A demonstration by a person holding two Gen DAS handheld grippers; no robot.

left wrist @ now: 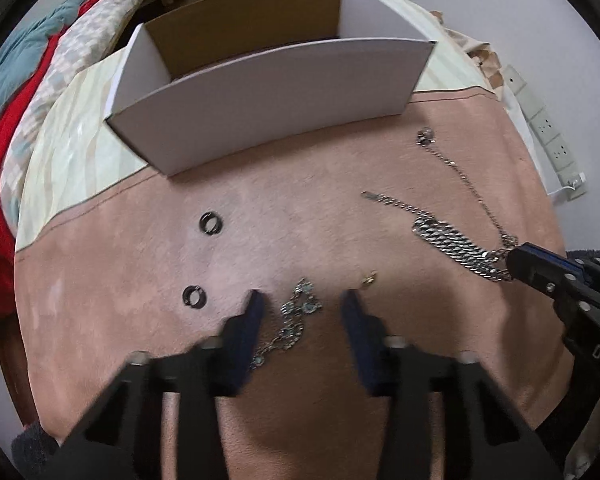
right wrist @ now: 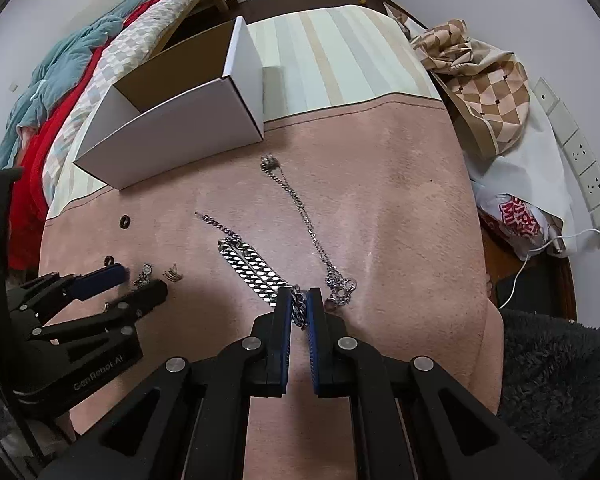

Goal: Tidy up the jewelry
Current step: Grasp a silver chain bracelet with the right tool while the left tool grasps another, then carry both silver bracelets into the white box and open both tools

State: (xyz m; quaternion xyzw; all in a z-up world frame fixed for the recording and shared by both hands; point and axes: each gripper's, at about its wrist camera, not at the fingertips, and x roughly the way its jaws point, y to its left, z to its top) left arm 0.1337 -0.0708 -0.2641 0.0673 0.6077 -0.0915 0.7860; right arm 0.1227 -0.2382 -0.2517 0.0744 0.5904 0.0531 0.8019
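- Currently the right gripper [right wrist: 299,307] has its blue-padded jaws pinching the near end of the heavy curb chain [right wrist: 252,266], whose links show in the narrow gap between the pads.
- From that pinch, the heavy curb chain lies doubled on the pink cloth [right wrist: 400,208], and a thin tail runs from its far end towards the box.
- Just right of the right gripper sits a bunched end of the thin chain [right wrist: 306,216]; it stretches away to a small round pendant near the box corner.
- Meanwhile the left gripper [left wrist: 302,300] has its jaws spread wide, one on each side of the blue-stone chain [left wrist: 296,316], which lies on the cloth between them; the fingers do not grip it.
- A small gold charm [left wrist: 369,279] lies just beyond the left gripper's right fingertip.
- Two dark rings rest apart on the cloth to the left: the near ring [left wrist: 194,295] and the far ring [left wrist: 211,223].
- An open white box [left wrist: 268,92] with a brown inside stands at the far edge of the pink cloth, partly on a striped cloth [right wrist: 340,48].
- Off to the right lie a checked fabric [right wrist: 484,84] and a wall socket strip [right wrist: 580,160].
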